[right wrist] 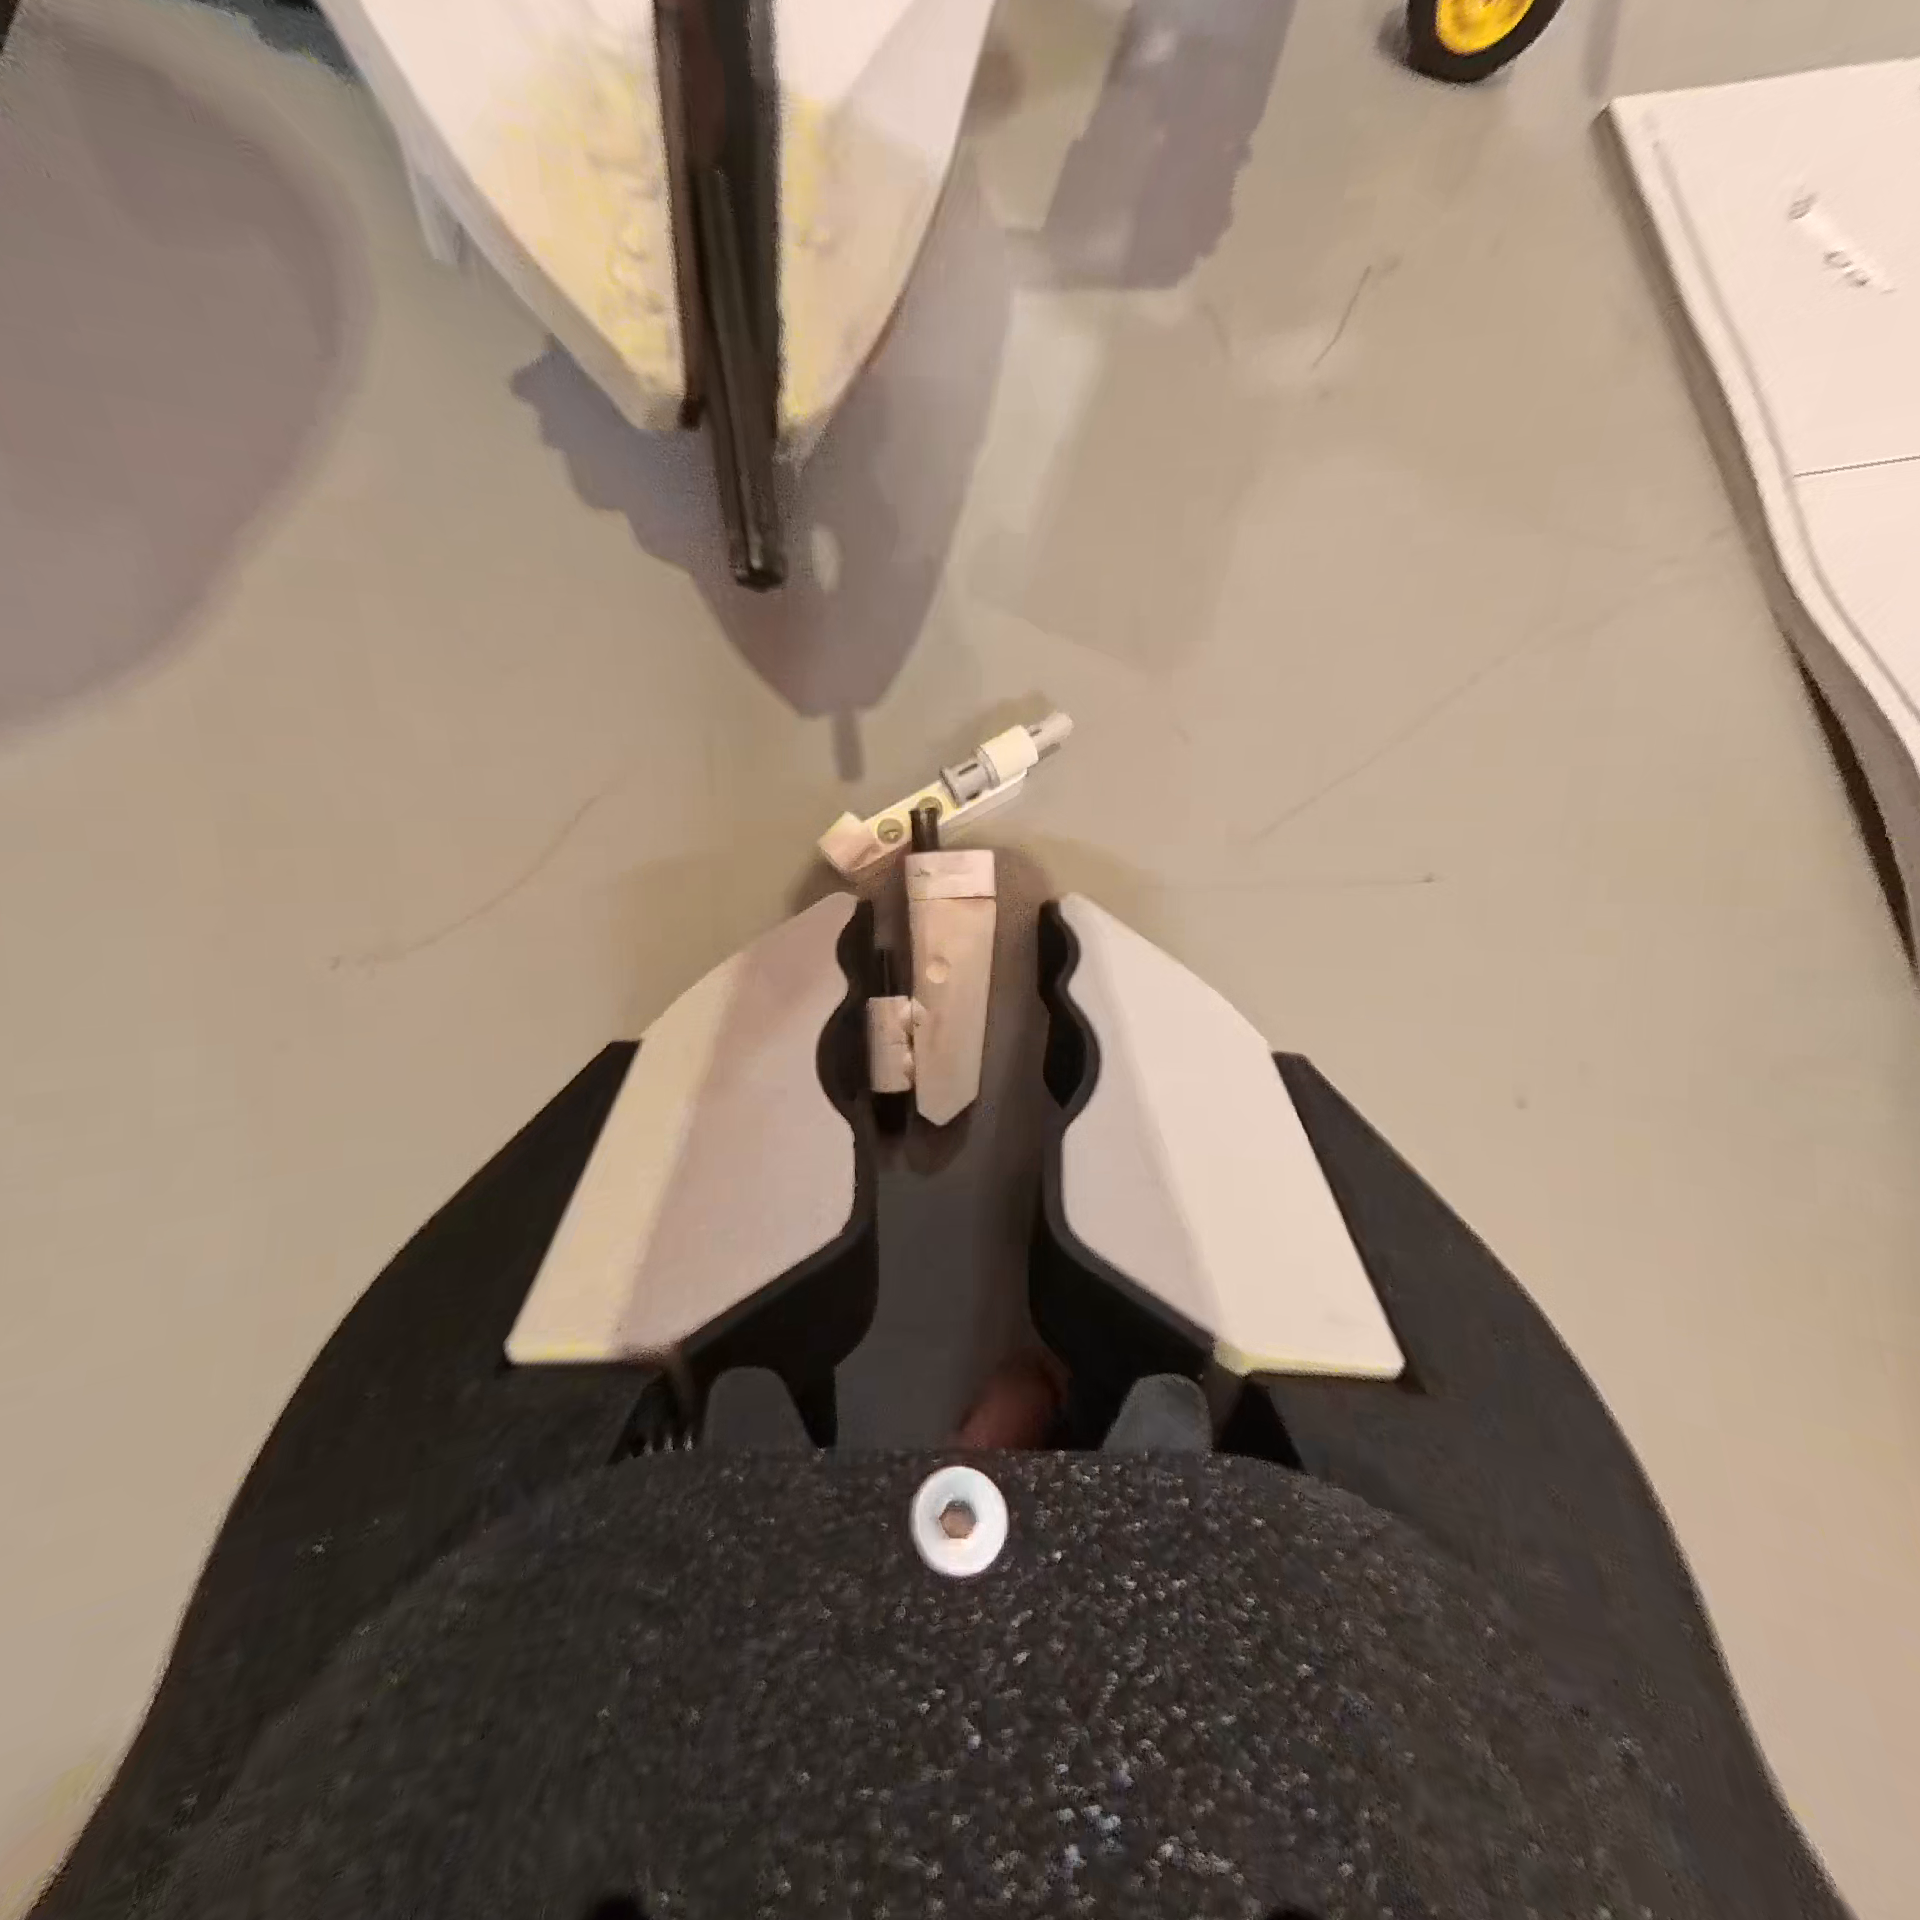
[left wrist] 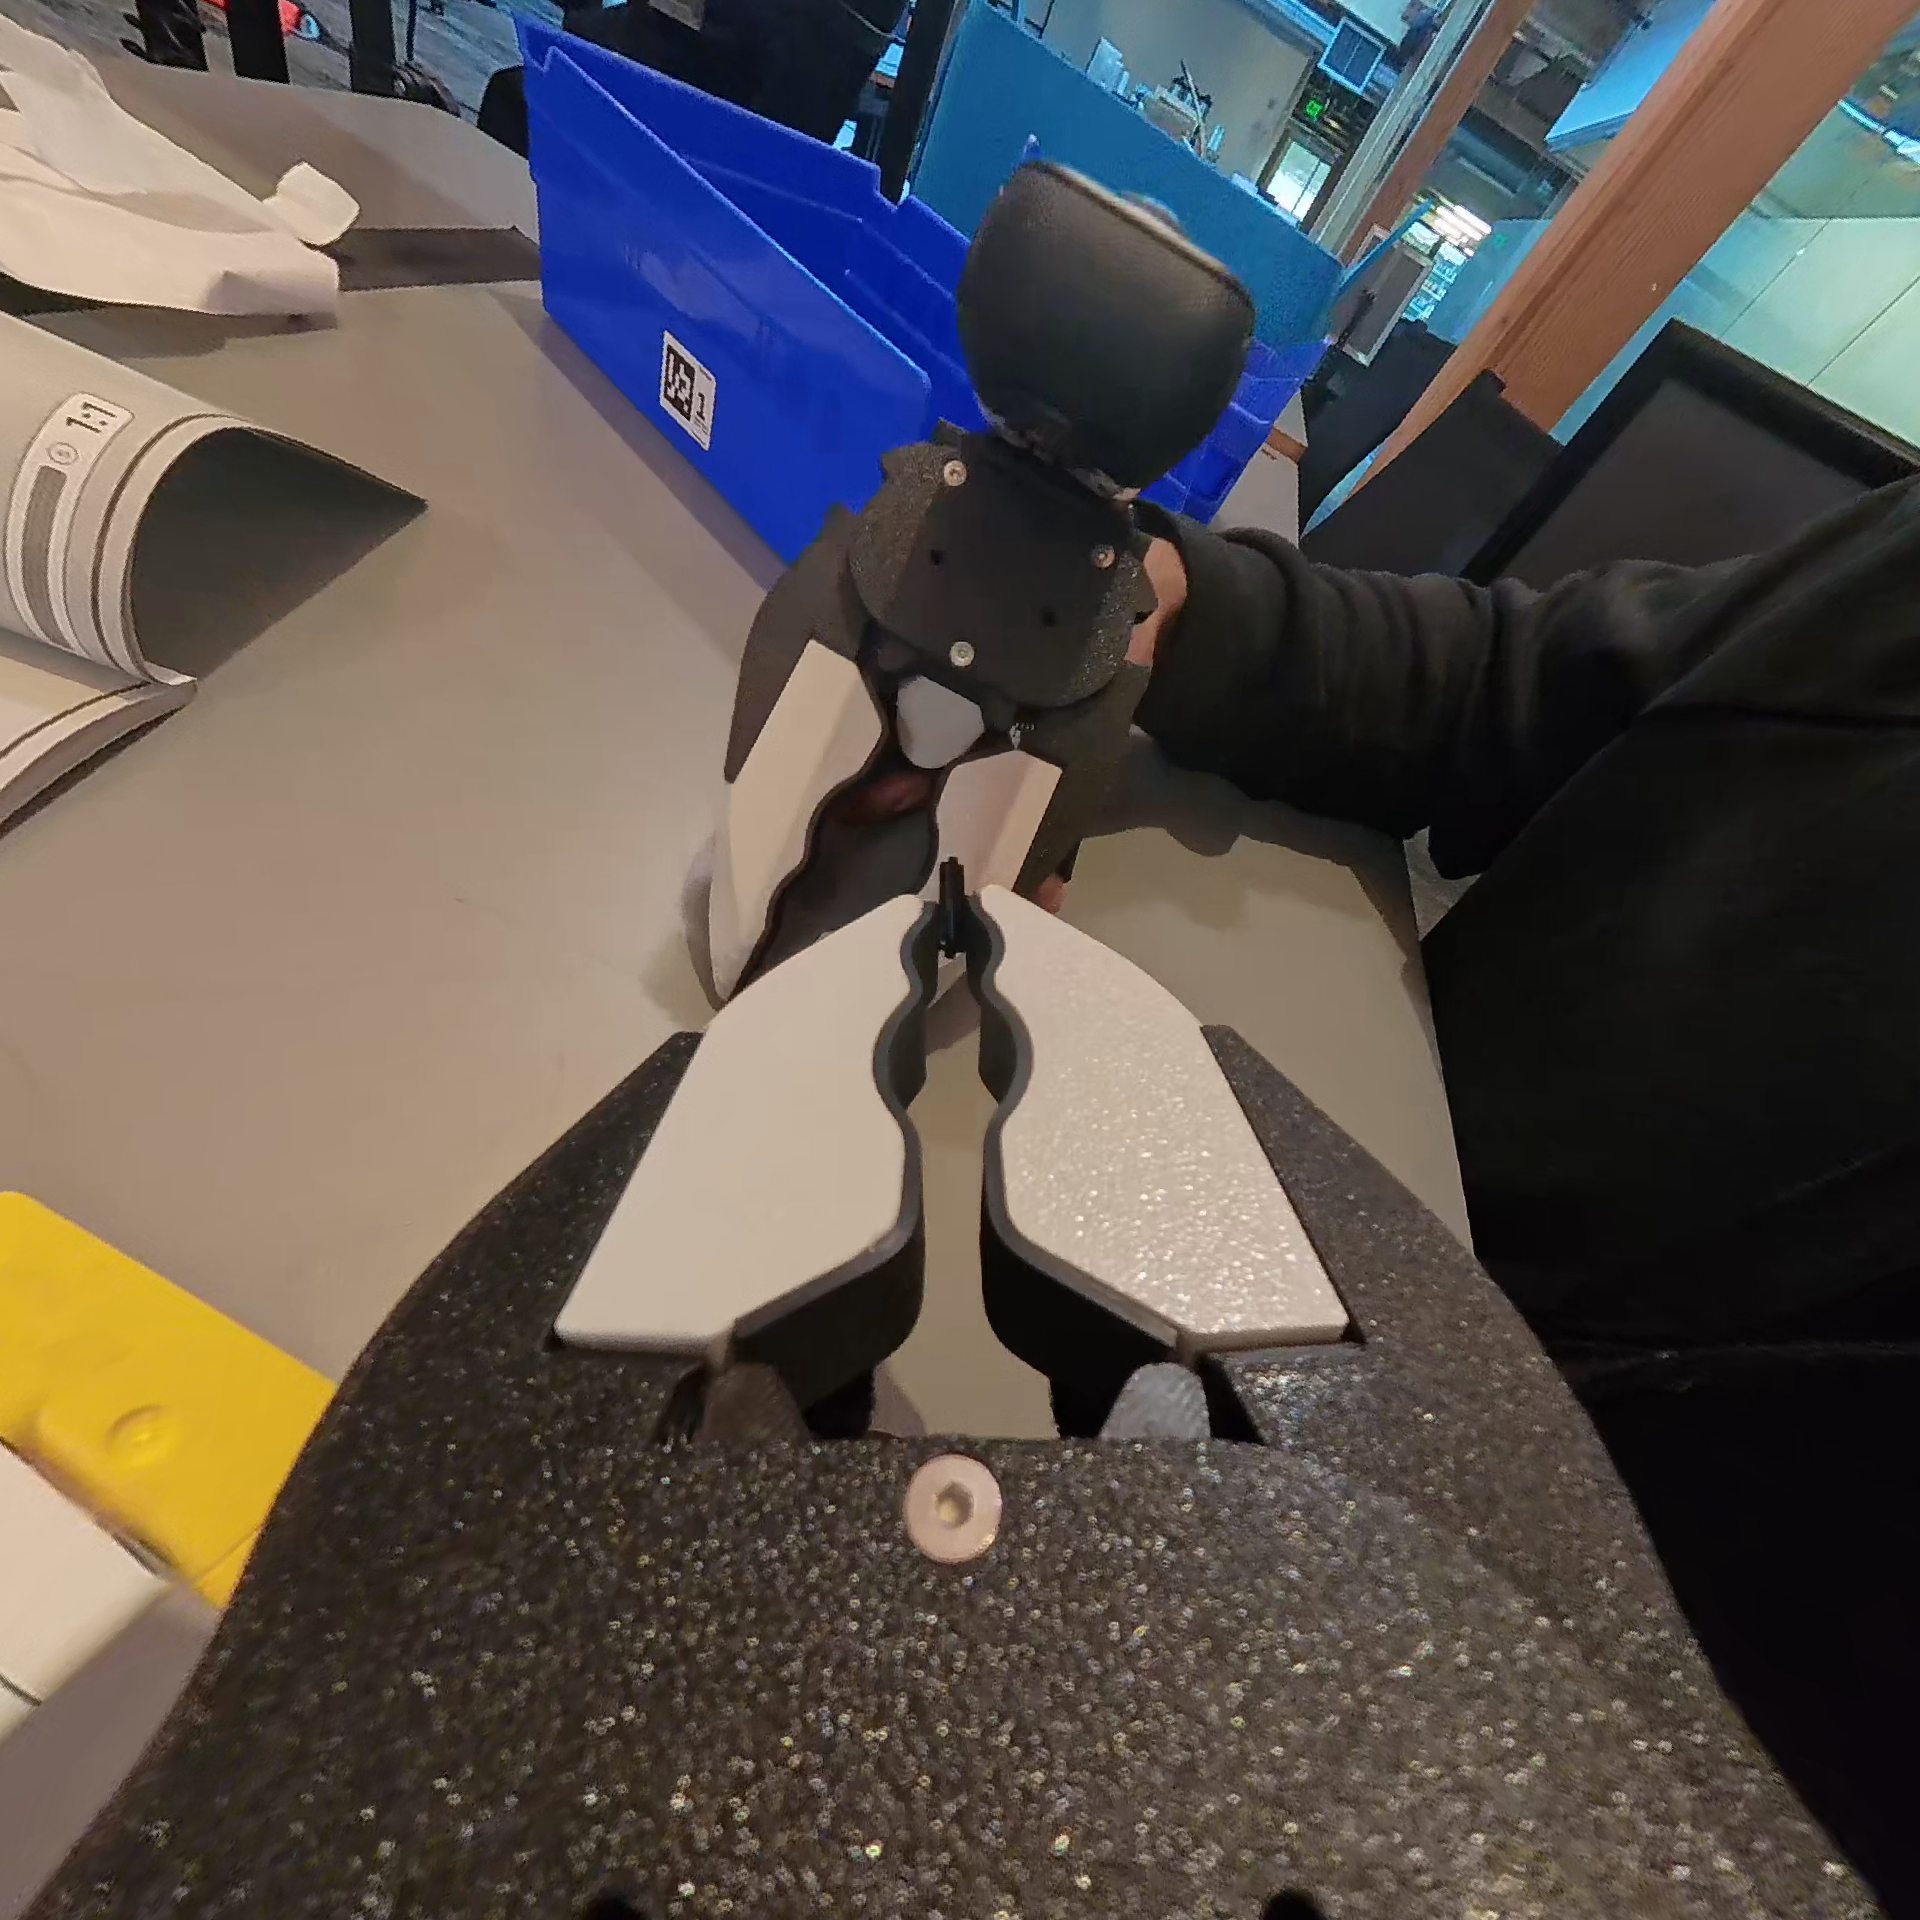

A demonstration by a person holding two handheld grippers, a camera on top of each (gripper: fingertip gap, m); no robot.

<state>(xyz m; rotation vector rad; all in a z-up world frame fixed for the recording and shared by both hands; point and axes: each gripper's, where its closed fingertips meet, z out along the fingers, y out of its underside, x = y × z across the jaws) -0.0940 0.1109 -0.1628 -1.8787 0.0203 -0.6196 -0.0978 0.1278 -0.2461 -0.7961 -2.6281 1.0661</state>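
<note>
- Up close in the left wrist view, the left tongs sit at centre frame, narrowed onto a thin black rod whose tip pokes up past the fingertips; both tips press on it.
- Just beyond, above centre, the right tongs point down at the worktop, jaws parted, gripped by a hand in a black sleeve.
- Counted in this view: one blue bin at upper centre, one yellow block at lower left, white paper sheets at upper left, one curled printed sheet at left. Behind lie a wooden post and glass-walled room.
- Next, in the right wrist view, the right tongs stand wide at centre; a small white part assembly with black pins lies between the fingers, close to the left one, with a clear gap to the right one.
- One white beam with a grey pin lies just past the fingertips.
- At upper centre the left tongs pinch the black rod.
- One yellow wheel at upper right, one white sheet at right edge, on the grey worktop.
</note>
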